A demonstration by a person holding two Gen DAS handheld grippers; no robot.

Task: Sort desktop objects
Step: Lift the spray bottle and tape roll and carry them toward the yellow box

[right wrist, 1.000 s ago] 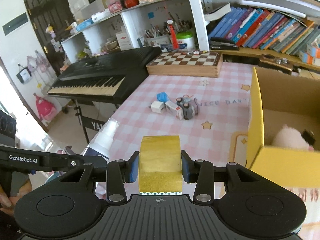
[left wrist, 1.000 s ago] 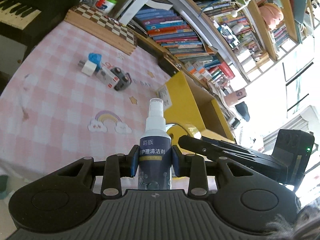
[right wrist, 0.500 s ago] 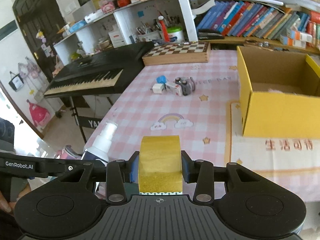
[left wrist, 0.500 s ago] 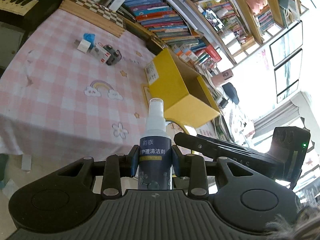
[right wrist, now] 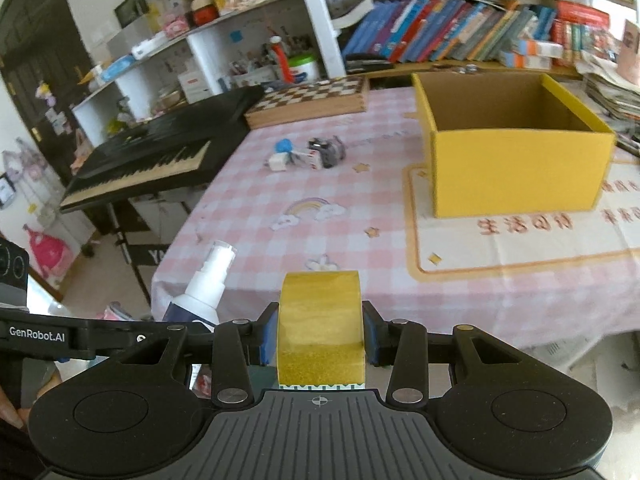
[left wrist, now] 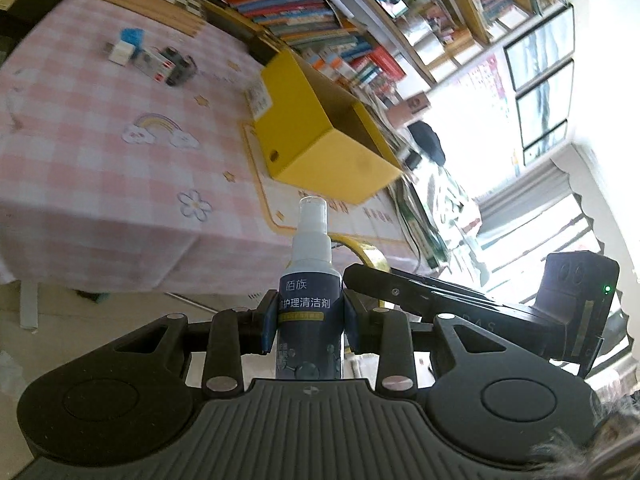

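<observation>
My left gripper (left wrist: 310,322) is shut on a dark blue spray bottle (left wrist: 310,304) with a white nozzle, held off the table's near edge. My right gripper (right wrist: 320,338) is shut on a roll of gold tape (right wrist: 320,328), also held before the table's front edge. The bottle shows at the left in the right wrist view (right wrist: 200,292). An open yellow cardboard box (right wrist: 516,168) stands on a mat at the table's right; it also shows in the left wrist view (left wrist: 324,140). A cluster of small objects (right wrist: 308,154) lies mid-table.
A pink checked tablecloth (right wrist: 280,200) covers the table. A chessboard box (right wrist: 308,100) lies at the back, a black keyboard (right wrist: 160,160) stands at the left, and bookshelves (right wrist: 460,36) run behind. The right gripper's body (left wrist: 480,312) is beside my left one.
Both grippers have pulled back from the table with their objects still held. The table, box and small objects now look farther away and the table's front edge shows.
</observation>
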